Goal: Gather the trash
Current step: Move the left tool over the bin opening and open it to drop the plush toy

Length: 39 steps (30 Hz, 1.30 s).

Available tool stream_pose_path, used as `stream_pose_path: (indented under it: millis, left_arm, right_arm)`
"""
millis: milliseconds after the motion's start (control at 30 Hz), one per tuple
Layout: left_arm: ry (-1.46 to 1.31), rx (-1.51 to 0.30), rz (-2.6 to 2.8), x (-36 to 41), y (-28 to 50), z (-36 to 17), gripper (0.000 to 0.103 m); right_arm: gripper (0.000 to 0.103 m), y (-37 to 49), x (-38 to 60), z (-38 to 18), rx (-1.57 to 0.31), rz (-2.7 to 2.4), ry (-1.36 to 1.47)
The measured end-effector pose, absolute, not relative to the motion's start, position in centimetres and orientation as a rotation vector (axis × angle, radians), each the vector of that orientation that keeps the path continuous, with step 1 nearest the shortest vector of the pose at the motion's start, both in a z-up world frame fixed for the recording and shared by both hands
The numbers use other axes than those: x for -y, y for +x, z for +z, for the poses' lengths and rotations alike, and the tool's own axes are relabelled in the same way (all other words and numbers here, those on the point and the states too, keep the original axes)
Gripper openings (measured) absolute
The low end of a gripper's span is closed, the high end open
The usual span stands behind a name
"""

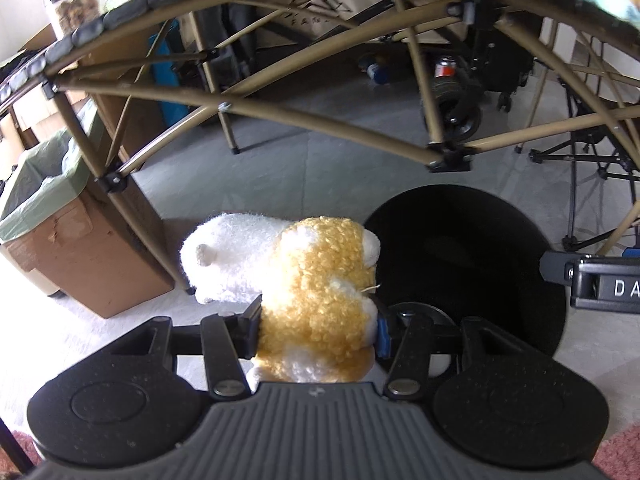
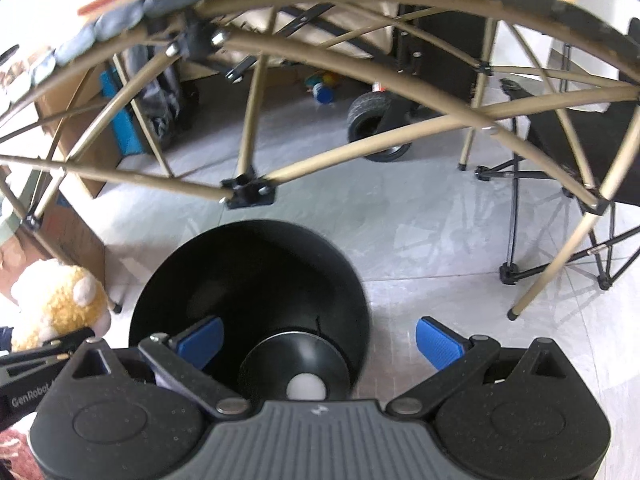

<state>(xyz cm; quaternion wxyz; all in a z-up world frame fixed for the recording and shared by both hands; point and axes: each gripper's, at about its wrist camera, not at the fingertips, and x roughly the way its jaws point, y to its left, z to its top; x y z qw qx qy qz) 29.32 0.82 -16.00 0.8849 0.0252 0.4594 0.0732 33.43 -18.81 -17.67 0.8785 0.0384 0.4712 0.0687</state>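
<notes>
Floor bare between table legs and black bin rim.

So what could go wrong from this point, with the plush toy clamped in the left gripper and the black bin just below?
1. The left gripper pinches only the lower part of the plush toy; its white end overhangs, so it could slip or sag out.
2. The black bin has an inner cone; the toy might lodge on it.
3. The table frame stands close ahead, so either gripper could knock it.
</notes>
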Motion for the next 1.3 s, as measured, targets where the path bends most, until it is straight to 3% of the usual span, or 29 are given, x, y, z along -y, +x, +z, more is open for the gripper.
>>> stream_pose_path:
  millis: [767, 1300]
  left_arm:
    - [0.107, -1.008, -0.025, 8.6, 31.6, -17.0, 0.051]
    - [0.024, -1.140, -0.036, 10.7, 33.8, -19.4, 0.051]
  right_arm:
    - [0.103, 32.4, 28.7, -17.5, -0.938, -0.029, 0.220]
    - [0.103, 32.5, 31.8, -19.5, -0.964, -0.109, 0.262]
